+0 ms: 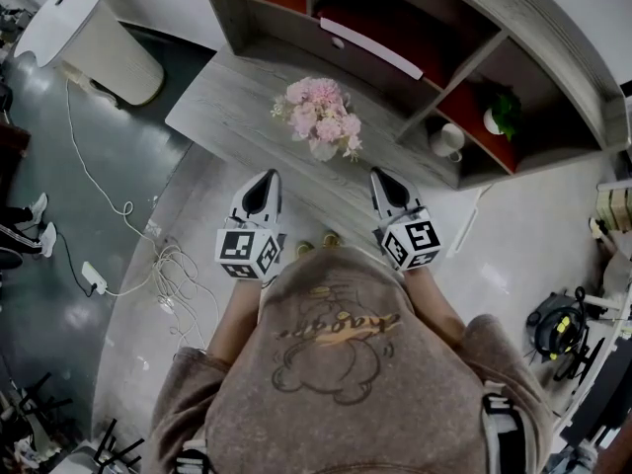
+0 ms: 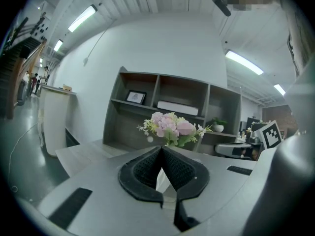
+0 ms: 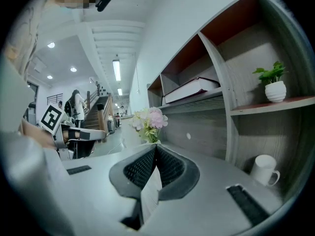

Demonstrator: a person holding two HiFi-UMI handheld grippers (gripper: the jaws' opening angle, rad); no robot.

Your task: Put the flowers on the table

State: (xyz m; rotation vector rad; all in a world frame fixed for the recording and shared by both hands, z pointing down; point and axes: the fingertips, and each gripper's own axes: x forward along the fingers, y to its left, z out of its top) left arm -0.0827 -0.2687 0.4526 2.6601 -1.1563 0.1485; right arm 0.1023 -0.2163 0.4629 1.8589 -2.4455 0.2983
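A bunch of pink and white flowers (image 1: 321, 115) stands upright in a white vase on the grey wooden table (image 1: 222, 107), in front of the shelf unit. My left gripper (image 1: 269, 177) hovers short of the vase, to its near left, jaws shut with nothing between them. To the vase's near right my right gripper (image 1: 379, 175) is likewise shut and empty. In the left gripper view the flowers (image 2: 170, 127) rise just beyond the closed gripper (image 2: 161, 148). The right gripper view shows the flowers (image 3: 149, 121) ahead of the closed gripper (image 3: 155, 145).
A grey shelf unit (image 1: 464, 77) backs the table, holding a white mug (image 1: 449, 138), a small potted plant (image 1: 504, 112) and a white book (image 1: 357, 47). A white rounded counter (image 1: 89, 33) stands far left. Cables (image 1: 163, 270) lie on the floor at left.
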